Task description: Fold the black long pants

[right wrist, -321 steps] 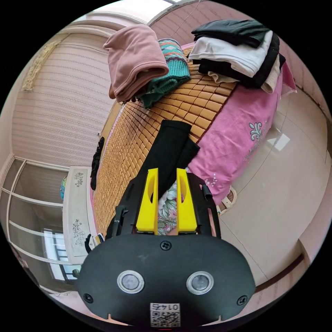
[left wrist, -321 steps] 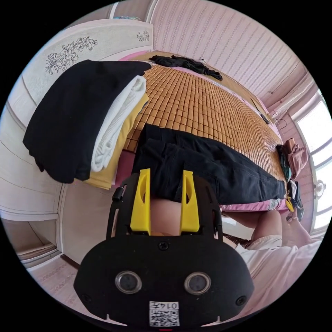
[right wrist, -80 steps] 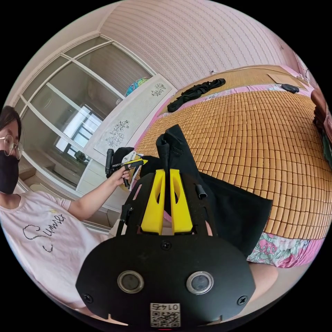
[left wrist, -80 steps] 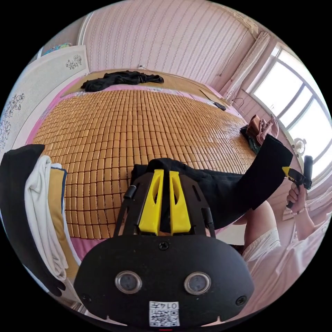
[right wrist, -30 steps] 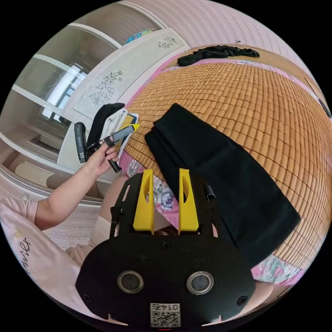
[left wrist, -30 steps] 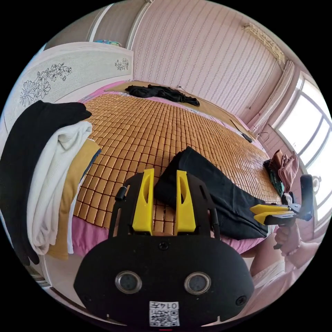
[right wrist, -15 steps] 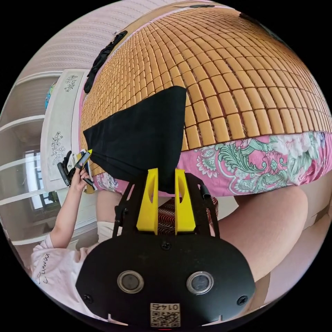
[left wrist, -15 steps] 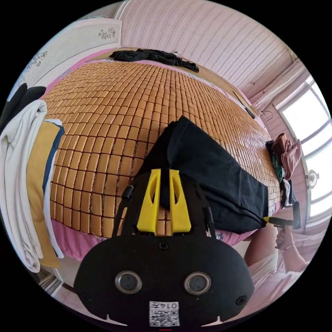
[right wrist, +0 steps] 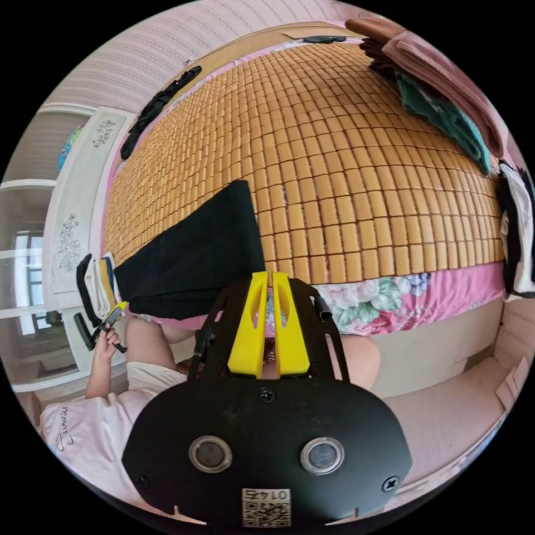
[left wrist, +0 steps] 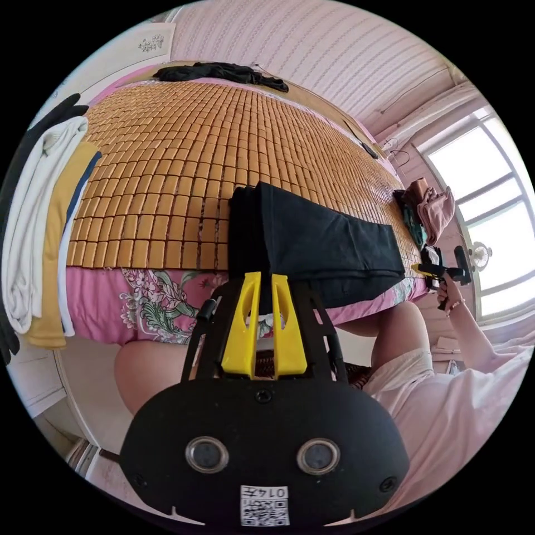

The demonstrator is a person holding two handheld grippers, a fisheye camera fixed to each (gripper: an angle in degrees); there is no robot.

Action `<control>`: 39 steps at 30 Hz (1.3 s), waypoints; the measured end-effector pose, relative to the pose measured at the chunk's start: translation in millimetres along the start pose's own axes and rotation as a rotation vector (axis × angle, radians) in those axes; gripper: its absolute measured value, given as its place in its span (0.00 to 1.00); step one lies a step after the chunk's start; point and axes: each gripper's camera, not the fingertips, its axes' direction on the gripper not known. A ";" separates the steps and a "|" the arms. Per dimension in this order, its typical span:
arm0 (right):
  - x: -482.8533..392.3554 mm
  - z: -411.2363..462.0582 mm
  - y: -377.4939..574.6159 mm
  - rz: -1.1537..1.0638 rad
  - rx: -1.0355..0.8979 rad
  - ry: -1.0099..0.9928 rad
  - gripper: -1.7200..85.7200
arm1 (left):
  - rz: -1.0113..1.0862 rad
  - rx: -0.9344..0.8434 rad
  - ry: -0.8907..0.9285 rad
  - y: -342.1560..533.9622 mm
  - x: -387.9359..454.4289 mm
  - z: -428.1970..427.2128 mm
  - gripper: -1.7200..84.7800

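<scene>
Black pants (left wrist: 312,245) lie folded in a flat oblong on a bamboo mat (left wrist: 184,150), near the bed's edge, just beyond the tips of the left tongs (left wrist: 263,281). The left tongs' yellow jaws stand close, a narrow slit between them, and grip nothing. In the right gripper view the pants (right wrist: 195,259) lie just past and to the left of the right tongs (right wrist: 266,281), whose jaws nearly touch and hold nothing. A stack of folded clothes (left wrist: 39,223) sits far left of the left tongs. A second pile (right wrist: 440,95) lies well beyond the right tongs, to their right.
</scene>
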 end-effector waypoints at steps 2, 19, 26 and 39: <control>-14.6 3.3 9.1 -0.051 0.050 -0.038 0.02 | 0.099 0.018 -0.084 -0.3 19.0 -8.0 0.01; -295.0 127.8 -20.2 -0.837 -0.301 0.289 0.01 | 0.759 -0.016 -0.108 -2.4 261.5 166.2 0.01; -296.8 116.9 -49.5 -0.832 -0.334 0.289 0.01 | 0.697 -0.037 -0.072 -9.2 277.7 179.0 0.01; -85.6 -26.9 -3.2 -0.385 0.135 -0.039 0.02 | 0.598 0.017 0.166 -26.5 281.8 184.1 0.08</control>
